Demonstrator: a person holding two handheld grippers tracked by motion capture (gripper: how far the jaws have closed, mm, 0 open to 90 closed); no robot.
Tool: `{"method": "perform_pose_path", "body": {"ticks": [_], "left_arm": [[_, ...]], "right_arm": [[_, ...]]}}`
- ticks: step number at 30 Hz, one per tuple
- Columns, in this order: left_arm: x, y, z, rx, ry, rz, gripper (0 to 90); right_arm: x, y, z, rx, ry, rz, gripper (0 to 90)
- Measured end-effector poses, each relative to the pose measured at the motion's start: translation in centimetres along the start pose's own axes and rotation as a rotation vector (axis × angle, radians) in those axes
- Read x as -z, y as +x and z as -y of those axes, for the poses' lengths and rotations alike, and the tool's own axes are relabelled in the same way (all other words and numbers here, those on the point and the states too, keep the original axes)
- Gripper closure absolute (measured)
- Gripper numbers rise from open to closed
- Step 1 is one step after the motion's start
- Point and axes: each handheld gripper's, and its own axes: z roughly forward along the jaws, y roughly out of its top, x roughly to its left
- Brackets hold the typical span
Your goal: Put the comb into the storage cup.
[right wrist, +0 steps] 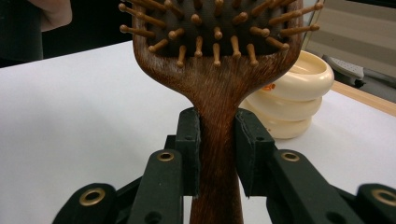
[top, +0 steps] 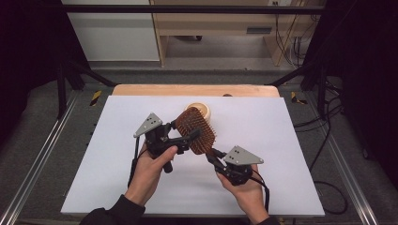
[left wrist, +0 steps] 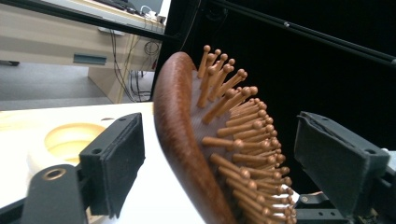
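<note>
A brown wooden paddle hairbrush (top: 196,130) is held tilted above the white table (top: 281,140), bristles facing the person. My right gripper (top: 212,155) is shut on its handle; in the right gripper view both pads press the handle (right wrist: 217,154) just below the head. My left gripper (top: 184,131) is open and straddles the brush head. In the left gripper view the head (left wrist: 182,140) stands edge-on between the two pads, closer to the left one, with my left gripper (left wrist: 224,163) touching neither face. A cream ribbed ring-shaped holder (top: 200,109) sits behind the brush.
The cream holder (right wrist: 294,98) stands on the table just beyond the brush head, also seen in the left gripper view (left wrist: 70,140). A wooden strip (top: 141,89) borders the table's far edge. Metal rails (top: 42,150) run along both sides, with cables (top: 324,140) on the floor at right.
</note>
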Motion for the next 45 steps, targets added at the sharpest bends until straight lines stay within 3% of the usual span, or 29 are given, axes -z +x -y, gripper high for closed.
{"method": "perform_pose_path", "body": {"ticks": [8,17,24,33,38,45], "left_arm": [[-0.2,0.26,-0.12,0.043,0.002,0.008,19.9],[-0.12,0.23,-0.18,0.068,0.005,0.008,29.8],[-0.32,0.0,0.0,0.076,0.016,0.016,32.6],[-0.25,0.18,-0.08,0.102,0.02,-0.001,39.7],[0.0,0.26,-0.27,0.129,0.023,0.018,47.1],[-0.13,0.3,-0.39,0.151,0.028,0.02,49.6]], "right_arm": [[-0.17,0.15,0.04,0.002,0.001,-0.005,72.7],[-0.28,0.24,0.16,0.007,0.005,-0.01,72.7],[-0.23,0.24,0.14,0.002,0.0,-0.012,72.7],[-0.33,0.24,0.25,-0.005,0.001,-0.017,72.7],[-0.46,0.37,0.32,-0.007,0.004,-0.022,72.7],[-0.56,0.29,0.34,-0.009,0.006,-0.021,72.7]]}}
